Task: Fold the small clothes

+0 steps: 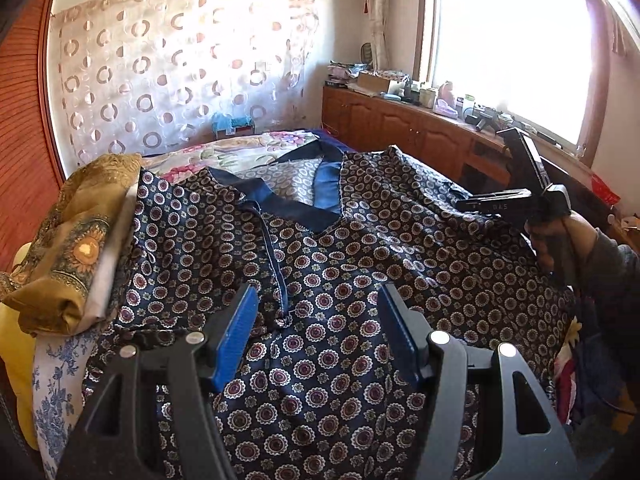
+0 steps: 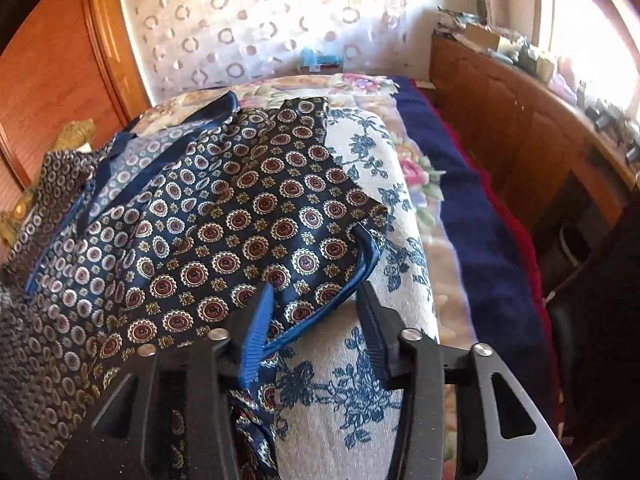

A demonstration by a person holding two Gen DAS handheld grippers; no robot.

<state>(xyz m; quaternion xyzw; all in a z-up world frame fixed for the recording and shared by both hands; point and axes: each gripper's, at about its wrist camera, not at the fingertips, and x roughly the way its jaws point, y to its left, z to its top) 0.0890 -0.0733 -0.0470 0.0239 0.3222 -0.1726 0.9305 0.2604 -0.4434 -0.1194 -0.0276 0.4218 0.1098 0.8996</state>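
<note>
Folding a shirt on the bed

My left gripper [image 1: 316, 332] is hanging wide open over the shirt [image 1: 340, 280]. My right gripper [image 2: 316, 320] is standing half open around its sleeve edge.

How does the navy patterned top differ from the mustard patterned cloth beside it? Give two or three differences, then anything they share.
1. The navy patterned top lies spread out flat; the mustard patterned cloth is folded into a bundle.
2. The top carries small repeated round medallions; the cloth shows one large sunflower-like motif and a border.
3. The top covers most of the surface; the cloth sits at its left edge.

Shared: both are printed fabrics on the same bed.
</note>
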